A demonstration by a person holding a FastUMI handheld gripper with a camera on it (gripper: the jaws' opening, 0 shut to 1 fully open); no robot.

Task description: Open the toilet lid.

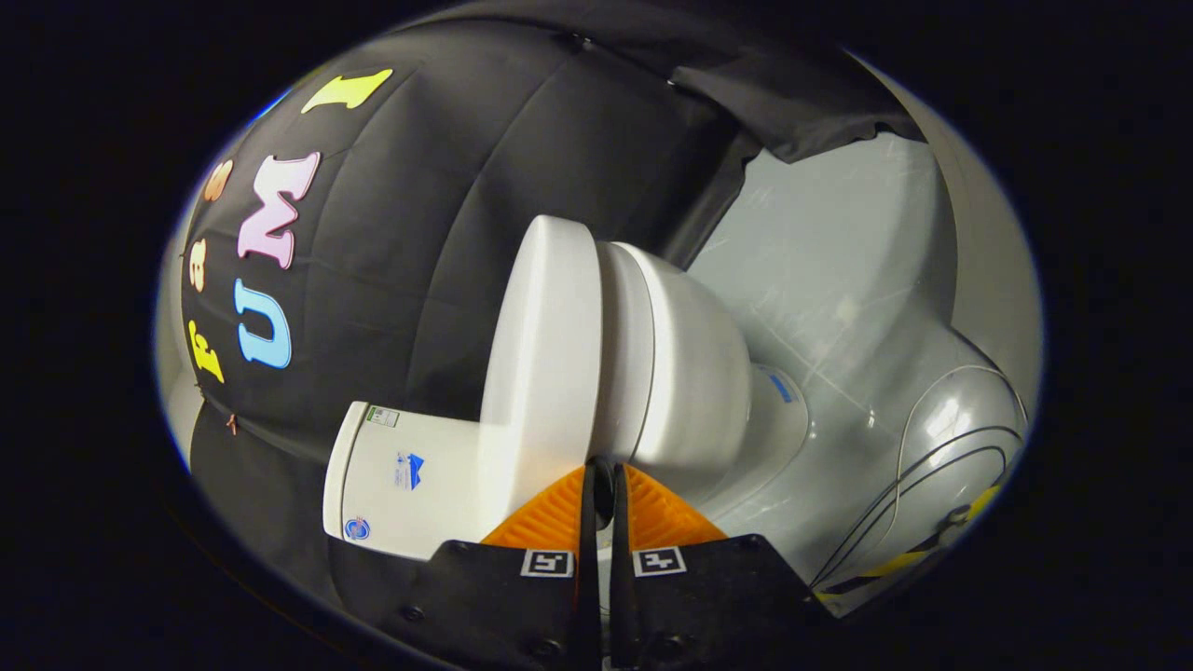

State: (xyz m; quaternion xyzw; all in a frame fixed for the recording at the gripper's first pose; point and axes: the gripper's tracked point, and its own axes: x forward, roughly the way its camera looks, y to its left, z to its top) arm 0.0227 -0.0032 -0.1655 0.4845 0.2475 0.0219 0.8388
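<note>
The gripper (604,466) has its 2 fingers nearly together at the edge of the toilet lid (545,354); I cannot tell if they pinch it, so it may slip and fall back.

A black cloth wall (447,233) covers the area from 9 to 12 o'clock, with folds and seams on its surface. At 1 o'clock a loose flap of the cloth (792,102) hangs over a shiny grey floor (839,280). Thin cables (941,447) curve across the floor at 4 o'clock, near a yellow and black striped strip (895,564).
</note>
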